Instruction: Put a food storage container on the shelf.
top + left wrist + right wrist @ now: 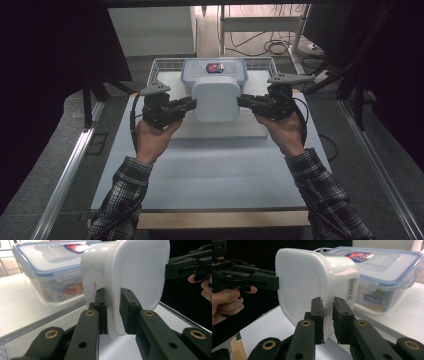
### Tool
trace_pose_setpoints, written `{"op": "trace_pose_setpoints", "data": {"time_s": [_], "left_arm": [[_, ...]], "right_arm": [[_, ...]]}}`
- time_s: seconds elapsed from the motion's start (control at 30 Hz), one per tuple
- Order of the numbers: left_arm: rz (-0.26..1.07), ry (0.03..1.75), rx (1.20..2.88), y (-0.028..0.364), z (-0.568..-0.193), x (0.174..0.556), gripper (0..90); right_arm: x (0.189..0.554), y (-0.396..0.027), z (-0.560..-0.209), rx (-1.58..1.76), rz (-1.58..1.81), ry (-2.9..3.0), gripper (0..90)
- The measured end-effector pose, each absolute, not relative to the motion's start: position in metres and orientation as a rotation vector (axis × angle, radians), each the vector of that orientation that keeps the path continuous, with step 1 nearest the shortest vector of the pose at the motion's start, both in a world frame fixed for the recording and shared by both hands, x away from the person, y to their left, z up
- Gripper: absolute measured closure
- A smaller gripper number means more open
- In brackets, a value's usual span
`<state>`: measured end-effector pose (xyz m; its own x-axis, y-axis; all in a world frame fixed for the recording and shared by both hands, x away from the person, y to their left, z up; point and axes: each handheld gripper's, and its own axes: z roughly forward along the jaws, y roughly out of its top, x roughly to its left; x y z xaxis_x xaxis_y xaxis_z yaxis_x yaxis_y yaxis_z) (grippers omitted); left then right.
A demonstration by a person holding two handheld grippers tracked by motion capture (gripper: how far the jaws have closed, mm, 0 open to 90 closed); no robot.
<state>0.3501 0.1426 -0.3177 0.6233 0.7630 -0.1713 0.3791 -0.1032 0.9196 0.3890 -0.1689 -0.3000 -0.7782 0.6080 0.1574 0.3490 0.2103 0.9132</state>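
White tub (312,282): barcode label (351,288) seen from right claw (327,317).

White bench (210,175) with a white board (220,131) flat on it, wire basket (162,65) at the far end.

High view dim, dark at sides, soft overall; table (200,170) evenly lit from above. Gripper views brighter: glare on white tub (135,272) and box lid (377,257); near jaws slightly blurred.

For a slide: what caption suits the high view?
Left gripper and right gripper hold a white lidded tub by its rim above the table.
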Motion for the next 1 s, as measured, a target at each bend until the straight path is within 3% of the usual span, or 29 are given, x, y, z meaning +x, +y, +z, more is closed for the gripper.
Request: {"op": "trace_pose_setpoints", "data": {"time_s": [1.0], "left_arm": [[0.462, 0.931, 1.698, 0.144, -0.26, 0.381, 78.2]], "right_arm": [[0.422, -0.163, -0.248, 0.927, 1.611, 2.175, 77.9]]}}
